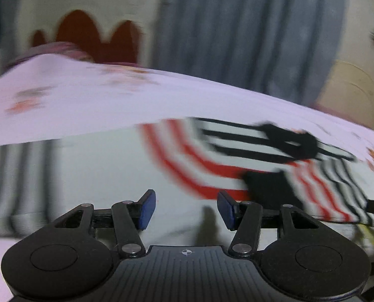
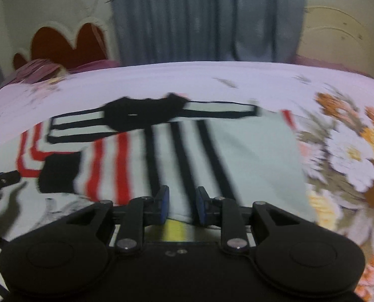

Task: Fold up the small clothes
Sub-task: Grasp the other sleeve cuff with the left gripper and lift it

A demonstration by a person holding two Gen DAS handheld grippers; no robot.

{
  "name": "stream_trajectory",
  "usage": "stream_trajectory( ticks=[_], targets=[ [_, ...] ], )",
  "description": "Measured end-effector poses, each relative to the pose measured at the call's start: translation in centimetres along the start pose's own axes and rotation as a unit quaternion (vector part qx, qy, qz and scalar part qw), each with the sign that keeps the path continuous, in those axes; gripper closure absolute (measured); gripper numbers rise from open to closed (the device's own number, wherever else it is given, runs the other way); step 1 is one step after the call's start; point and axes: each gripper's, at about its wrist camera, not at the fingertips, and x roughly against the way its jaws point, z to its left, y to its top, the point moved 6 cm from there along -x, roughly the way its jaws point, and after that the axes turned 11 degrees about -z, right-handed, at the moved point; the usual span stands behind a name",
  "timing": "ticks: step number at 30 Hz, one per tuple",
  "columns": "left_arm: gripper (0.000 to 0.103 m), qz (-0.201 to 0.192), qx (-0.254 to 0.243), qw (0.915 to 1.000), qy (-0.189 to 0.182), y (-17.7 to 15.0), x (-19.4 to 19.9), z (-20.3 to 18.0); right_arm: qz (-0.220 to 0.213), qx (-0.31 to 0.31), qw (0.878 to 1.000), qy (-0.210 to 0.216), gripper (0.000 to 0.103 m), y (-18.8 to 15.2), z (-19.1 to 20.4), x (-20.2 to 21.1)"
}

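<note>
Lying spread on the floral bedsheet (image 2: 350,151), the small striped garment (image 2: 141,156) — pale cloth with red and black stripes and black trim — looks only partly folded. In the right wrist view one striped panel is turned crosswise over the rest near the black collar patch (image 2: 141,115), which suggests a first fold is in, though motion blur hides the edges.

The left gripper (image 1: 186,209) hovers over the pale middle of the garment (image 1: 106,176) with its jaws spread wide and nothing between the blue pads (image 1: 146,210).

The right gripper (image 2: 181,205) sits low at the near hem; its jaws are narrowed, but a gap shows between them, with pale cloth and a yellowish patch visible in it — whether it pinches fabric I cannot tell.

By my judgement the task is in its early-to-middle part: the piece is not yet a compact bundle, and further folds across its width seem to remain. A grey curtain (image 2: 207,17) hangs behind the bed.
</note>
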Motion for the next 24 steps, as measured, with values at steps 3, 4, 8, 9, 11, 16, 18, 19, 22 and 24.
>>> stream_trajectory(
  ticks=[3,4,8,9,11,16,18,19,22,24],
  targets=[
    [0.049,-0.006,0.050,0.9956,0.079,-0.4,2.7,7.6,0.002,0.008,1.000,0.017,0.079,0.4,2.4,-0.6],
    [0.050,-0.012,0.075,0.9918,0.103,-0.5,3.9,10.3,0.002,0.011,1.000,0.022,0.079,0.5,3.3,-0.8],
    [0.050,-0.022,0.155,0.9708,0.182,-1.6,7.0,18.9,0.005,0.024,0.999,0.046,0.079,0.7,6.9,-1.6],
    [0.050,-0.023,0.177,0.9646,0.195,-1.9,7.4,20.6,0.007,0.028,0.998,0.051,0.079,0.7,7.7,-1.7],
    [0.056,-0.036,0.226,0.9526,0.201,-2.1,7.8,23.5,0.009,0.038,0.997,0.067,0.079,0.6,9.7,-1.9],
    [0.059,-0.061,0.299,0.9305,0.202,-1.8,6.4,27.9,0.011,0.058,0.995,0.080,0.078,0.6,12.5,-2.0],
    [0.060,-0.067,0.317,0.9275,0.187,-1.5,5.5,28.6,0.013,0.063,0.995,0.070,0.078,0.8,12.6,-2.2],
    [0.074,-0.070,0.326,0.9264,0.175,-1.4,5.0,28.7,0.015,0.063,0.996,0.064,0.078,0.9,12.5,-2.3],
    [0.097,-0.066,0.353,0.9209,0.153,-1.8,3.8,28.9,0.015,0.058,0.997,0.056,0.078,1.1,12.1,-2.3],
    [0.097,-0.071,0.353,0.9204,0.152,-1.7,3.2,28.8,0.015,0.059,0.997,0.051,0.078,1.1,11.7,-2.2]
  ],
)
